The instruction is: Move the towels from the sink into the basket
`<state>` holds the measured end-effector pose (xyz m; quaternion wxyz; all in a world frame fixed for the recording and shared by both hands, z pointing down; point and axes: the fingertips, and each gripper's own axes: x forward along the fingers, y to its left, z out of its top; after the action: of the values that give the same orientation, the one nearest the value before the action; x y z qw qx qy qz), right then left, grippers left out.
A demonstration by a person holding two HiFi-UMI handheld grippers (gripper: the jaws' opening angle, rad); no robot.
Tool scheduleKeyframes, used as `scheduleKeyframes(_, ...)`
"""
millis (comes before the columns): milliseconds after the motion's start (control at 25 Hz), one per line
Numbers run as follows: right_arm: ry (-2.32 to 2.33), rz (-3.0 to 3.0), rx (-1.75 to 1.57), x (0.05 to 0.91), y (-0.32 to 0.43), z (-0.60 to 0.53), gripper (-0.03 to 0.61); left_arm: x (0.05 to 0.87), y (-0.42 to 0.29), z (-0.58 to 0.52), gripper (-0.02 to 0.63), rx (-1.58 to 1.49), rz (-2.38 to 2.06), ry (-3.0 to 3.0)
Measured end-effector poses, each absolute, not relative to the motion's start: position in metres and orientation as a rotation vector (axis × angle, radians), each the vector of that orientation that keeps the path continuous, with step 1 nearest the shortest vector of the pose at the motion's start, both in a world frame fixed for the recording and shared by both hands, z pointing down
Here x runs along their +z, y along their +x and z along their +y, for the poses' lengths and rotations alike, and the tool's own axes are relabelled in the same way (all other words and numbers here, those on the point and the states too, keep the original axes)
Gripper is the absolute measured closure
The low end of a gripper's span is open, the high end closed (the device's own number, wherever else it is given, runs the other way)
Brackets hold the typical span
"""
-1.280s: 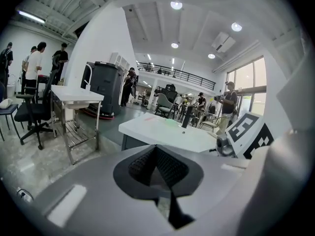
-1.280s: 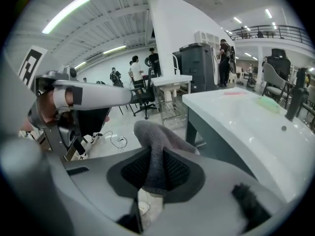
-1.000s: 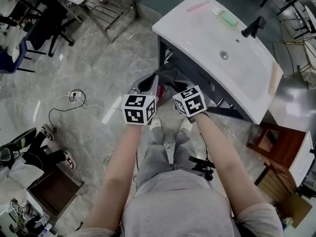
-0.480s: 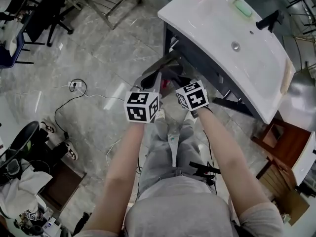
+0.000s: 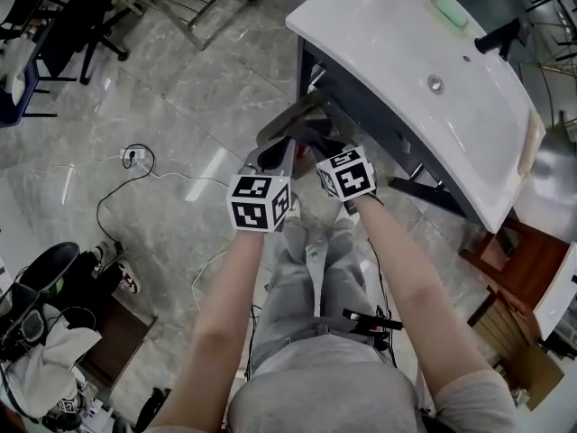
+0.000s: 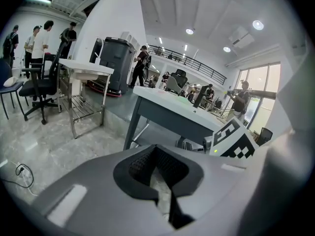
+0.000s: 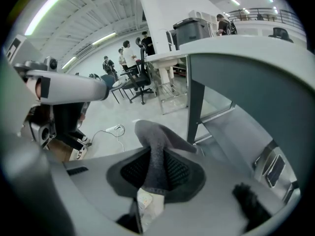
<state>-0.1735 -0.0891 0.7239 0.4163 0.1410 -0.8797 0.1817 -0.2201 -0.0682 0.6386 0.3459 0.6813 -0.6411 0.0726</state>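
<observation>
In the head view both grippers hang side by side over the floor, in front of the white sink [image 5: 397,52]. My right gripper [image 5: 317,144] is shut on a dark grey towel [image 5: 311,132]. In the right gripper view the towel [image 7: 156,146] rises in a fold from between the pads of my right gripper [image 7: 152,178]. My left gripper [image 5: 273,152] is just left of it. In its own view the left gripper [image 6: 160,181] has only a narrow slit between its jaws, with nothing held in it. No basket is in view.
The sink carries a black faucet [image 5: 500,36], a green soap bar [image 5: 446,12] and a drain [image 5: 435,84]; its dark frame [image 5: 361,124] stands close ahead. A socket and cable [image 5: 135,156] lie on the marble floor at left. A wooden stool [image 5: 505,260] is at right.
Both grippers have sunk together in front of the sink, still side by side. The right gripper has kept its hold on the grey towel.
</observation>
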Motion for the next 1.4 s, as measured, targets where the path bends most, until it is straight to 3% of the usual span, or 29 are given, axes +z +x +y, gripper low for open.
scheduleKeyframes(280,0.405,-2.200,0.423,0.742,-0.179,-0.108,0.482,0.650,-0.232,-0.064,0.607,0.185,-1.676,1.737)
scheduleKeyframes(440,0.400,-2.223,0.398,0.741,-0.183,-0.113,0.425,0.653,-0.234,-0.062,0.607,0.184,-1.667,1.725)
scheduleKeyframes(960,0.415,-2.219,0.433,0.735,-0.173,-0.107,0.420,0.649,-0.226,-0.067,0.607,0.174,-1.658,1.731)
scheduleKeyframes(1000,0.420,-2.224,0.435,0.731,-0.172,-0.106,0.424,0.648,-0.225,-0.068,0.607,0.175,-1.658,1.733)
scheduleKeyframes(1080,0.419,-2.241,0.432,0.722,-0.171,-0.103,0.529,0.644,-0.223,-0.069,0.607,0.176,-1.658,1.740)
scheduleKeyframes(1120,0.411,-2.254,0.435,0.716,-0.171,-0.101,0.548,0.642,-0.221,-0.070,0.607,0.176,-1.659,1.744)
scheduleKeyframes(1400,0.393,-2.333,0.415,0.679,-0.165,-0.092,0.560,0.622,-0.209,-0.076,0.607,0.178,-1.663,1.783)
